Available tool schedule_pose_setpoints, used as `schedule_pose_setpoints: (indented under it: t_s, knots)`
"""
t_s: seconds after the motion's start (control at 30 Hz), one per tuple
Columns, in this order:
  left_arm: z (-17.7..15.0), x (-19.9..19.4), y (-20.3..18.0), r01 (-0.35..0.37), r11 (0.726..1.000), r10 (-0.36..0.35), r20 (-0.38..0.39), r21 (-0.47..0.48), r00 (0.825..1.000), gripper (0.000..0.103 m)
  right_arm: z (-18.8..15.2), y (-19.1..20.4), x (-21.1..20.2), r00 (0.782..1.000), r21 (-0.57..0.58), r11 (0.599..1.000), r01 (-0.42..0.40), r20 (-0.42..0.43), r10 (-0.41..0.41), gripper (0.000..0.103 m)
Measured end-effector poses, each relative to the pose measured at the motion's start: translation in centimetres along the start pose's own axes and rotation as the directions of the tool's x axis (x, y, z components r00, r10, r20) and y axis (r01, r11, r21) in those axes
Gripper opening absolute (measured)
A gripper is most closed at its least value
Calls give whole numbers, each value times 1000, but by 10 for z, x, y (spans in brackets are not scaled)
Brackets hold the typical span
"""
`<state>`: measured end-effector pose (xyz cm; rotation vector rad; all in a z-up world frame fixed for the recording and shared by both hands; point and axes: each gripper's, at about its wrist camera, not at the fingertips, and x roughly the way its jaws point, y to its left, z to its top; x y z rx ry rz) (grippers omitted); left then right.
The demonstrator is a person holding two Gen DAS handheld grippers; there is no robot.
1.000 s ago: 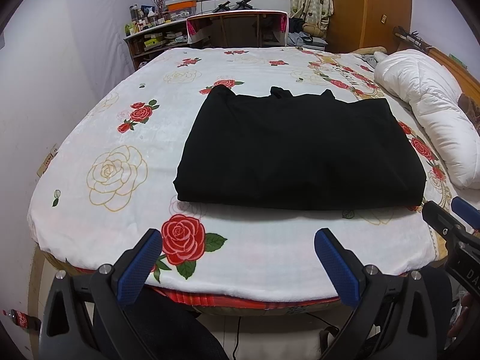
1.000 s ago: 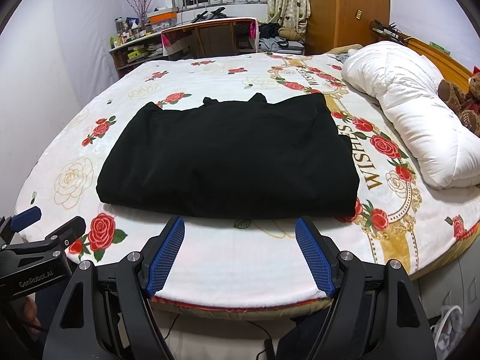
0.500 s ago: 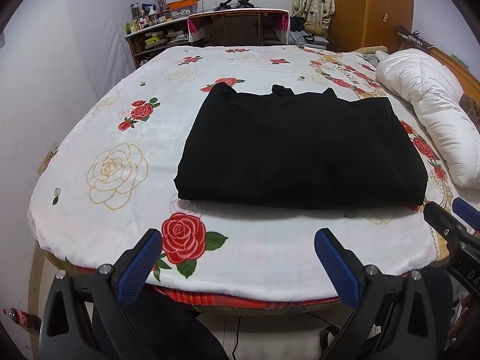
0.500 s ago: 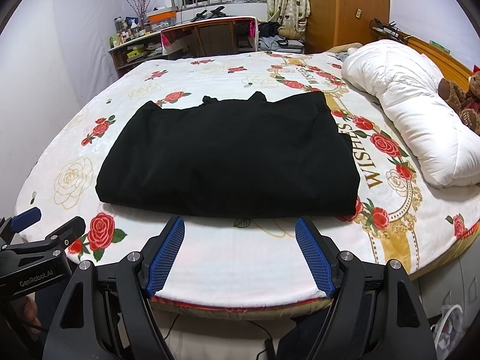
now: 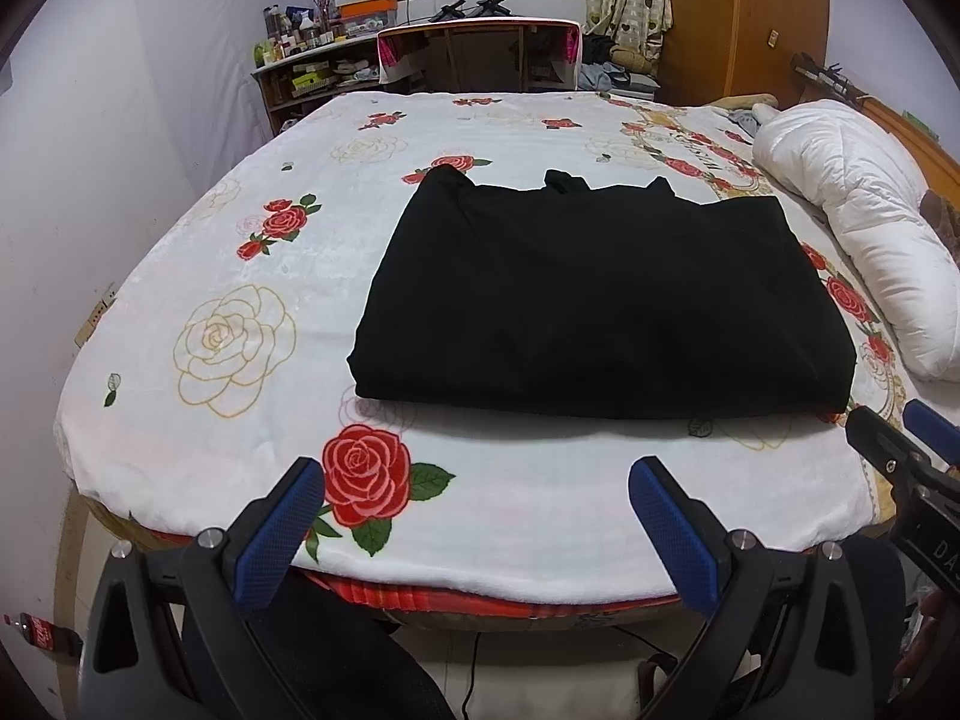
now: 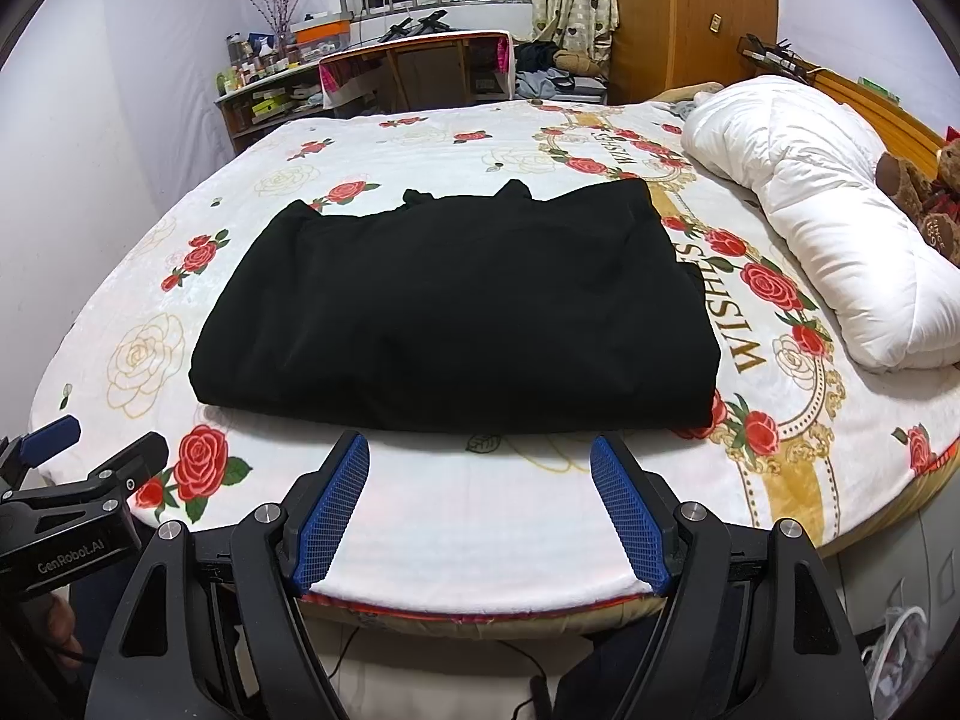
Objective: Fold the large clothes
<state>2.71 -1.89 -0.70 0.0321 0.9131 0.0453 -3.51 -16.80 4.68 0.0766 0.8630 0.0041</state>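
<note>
A black fabric garment (image 5: pixel 600 300), folded into a broad flat rectangle, lies near the middle of a white plush bedspread printed with red and cream roses (image 5: pixel 240 276). Its thick folded edge faces the near side of the bed, and two small peaks of cloth poke up along its far edge.

The left gripper (image 5: pixel 474 483), black-framed with blue textured pads, hangs over the near edge of the bed with its jaws spread wide and nothing between them. The garment lies ahead of it, apart from the fingertips, with a strip of bare bedspread and a red rose print in between.

The right gripper (image 6: pixel 480 456), of the same build, also stands wide open and empty. Its blue fingertips (image 6: pixel 354 450) sit just short of the garment's near folded edge, not touching it in this view.

Each gripper shows at the edge of the other's view, side by side. A rolled white quilted duvet (image 6: pixel 828 222) lies along the right side of the bed, well apart from the garment.
</note>
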Motion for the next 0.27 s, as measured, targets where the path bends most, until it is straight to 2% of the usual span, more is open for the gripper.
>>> schedule_pose_setpoints:
  t_s: [0.1, 0.27]
  knots:
    - [-1, 2, 2, 22, 1000, -22, -11, -22, 1000, 102, 0, 0, 1, 1000, 0, 1000, 0, -2, 0, 76]
    - [-1, 4, 0, 15, 1000, -16, -18, -19, 1000, 102, -2, -1, 2, 1000, 2, 1000, 1, -3, -1, 76]
